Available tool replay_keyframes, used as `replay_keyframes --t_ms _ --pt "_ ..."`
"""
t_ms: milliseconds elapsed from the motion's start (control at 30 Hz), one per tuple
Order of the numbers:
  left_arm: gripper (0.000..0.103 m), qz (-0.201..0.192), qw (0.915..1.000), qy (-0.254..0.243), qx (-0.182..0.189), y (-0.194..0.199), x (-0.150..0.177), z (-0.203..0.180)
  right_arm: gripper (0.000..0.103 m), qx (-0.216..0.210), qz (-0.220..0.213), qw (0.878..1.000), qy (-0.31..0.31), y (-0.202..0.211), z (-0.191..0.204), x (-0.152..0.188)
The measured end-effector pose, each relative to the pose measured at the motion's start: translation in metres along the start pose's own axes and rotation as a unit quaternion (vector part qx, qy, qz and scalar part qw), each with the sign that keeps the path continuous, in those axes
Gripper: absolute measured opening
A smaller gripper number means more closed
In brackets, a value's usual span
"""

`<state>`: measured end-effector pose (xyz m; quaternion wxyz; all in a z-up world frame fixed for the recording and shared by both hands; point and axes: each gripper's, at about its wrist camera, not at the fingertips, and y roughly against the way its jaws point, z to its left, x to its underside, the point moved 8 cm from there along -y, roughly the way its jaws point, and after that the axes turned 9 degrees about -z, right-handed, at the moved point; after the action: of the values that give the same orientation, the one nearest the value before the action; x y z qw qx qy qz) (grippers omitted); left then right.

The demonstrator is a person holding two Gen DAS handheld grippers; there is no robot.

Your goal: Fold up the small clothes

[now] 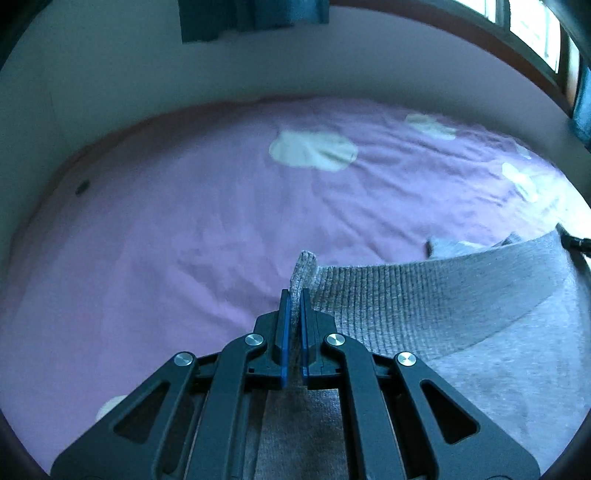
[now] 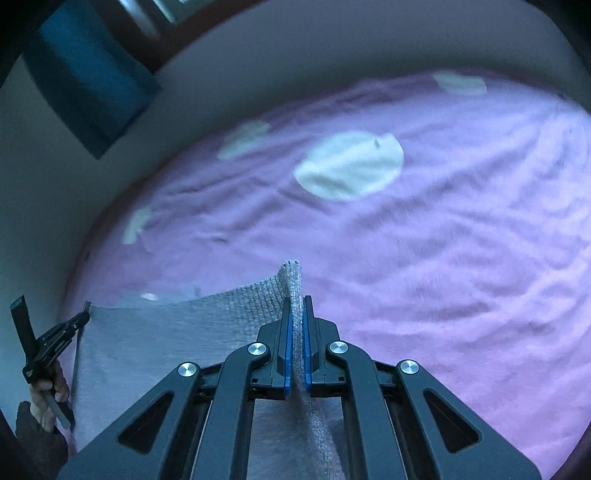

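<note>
Both jaws clamp the grey ribbed knit sweater (image 1: 424, 295), left gripper (image 1: 294, 295) and right gripper (image 2: 297, 302) stretching its hem above the wrinkled pink bedsheet (image 1: 166, 229); only the right wrist view shows the person's hand (image 2: 48, 398)

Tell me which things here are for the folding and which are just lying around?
For the folding:
- grey knitted garment, stretched between both grippers
- left gripper, pinching one corner
- right gripper, pinching the other corner

Just lying around:
- pink bedsheet with white cloud patches
- blue curtain
- window
</note>
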<state>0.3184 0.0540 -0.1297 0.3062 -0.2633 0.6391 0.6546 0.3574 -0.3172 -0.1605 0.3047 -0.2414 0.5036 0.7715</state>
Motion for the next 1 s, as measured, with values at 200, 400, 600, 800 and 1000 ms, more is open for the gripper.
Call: replay_keyframes --t_ms 200,400,600,800,1000 --pt "0.004 0.014 0.9999 0.009 0.003 -0.017 0.013 0.002 0.004 -0.023 0.0 0.999 -0.031 -0.01 -0.013 0.009" --pt "0.008 0.011 0.9996 0.022 0.013 -0.01 0.009 0.002 0.006 -0.034 -0.001 0.999 -0.042 -0.001 -0.014 0.01" --pt "0.046 -0.022 0.9985 0.039 0.032 0.047 0.015 -0.004 0.026 -0.057 -0.034 0.996 -0.055 0.06 0.0 0.02" --pt "0.051 -0.035 0.9939 0.054 0.089 0.12 0.07 -0.028 0.052 -0.095 -0.053 0.993 -0.048 0.131 0.009 0.066" --pt "0.051 -0.015 0.9948 0.048 0.088 0.134 0.119 -0.039 0.053 -0.11 -0.033 0.99 -0.083 0.171 -0.001 0.13"
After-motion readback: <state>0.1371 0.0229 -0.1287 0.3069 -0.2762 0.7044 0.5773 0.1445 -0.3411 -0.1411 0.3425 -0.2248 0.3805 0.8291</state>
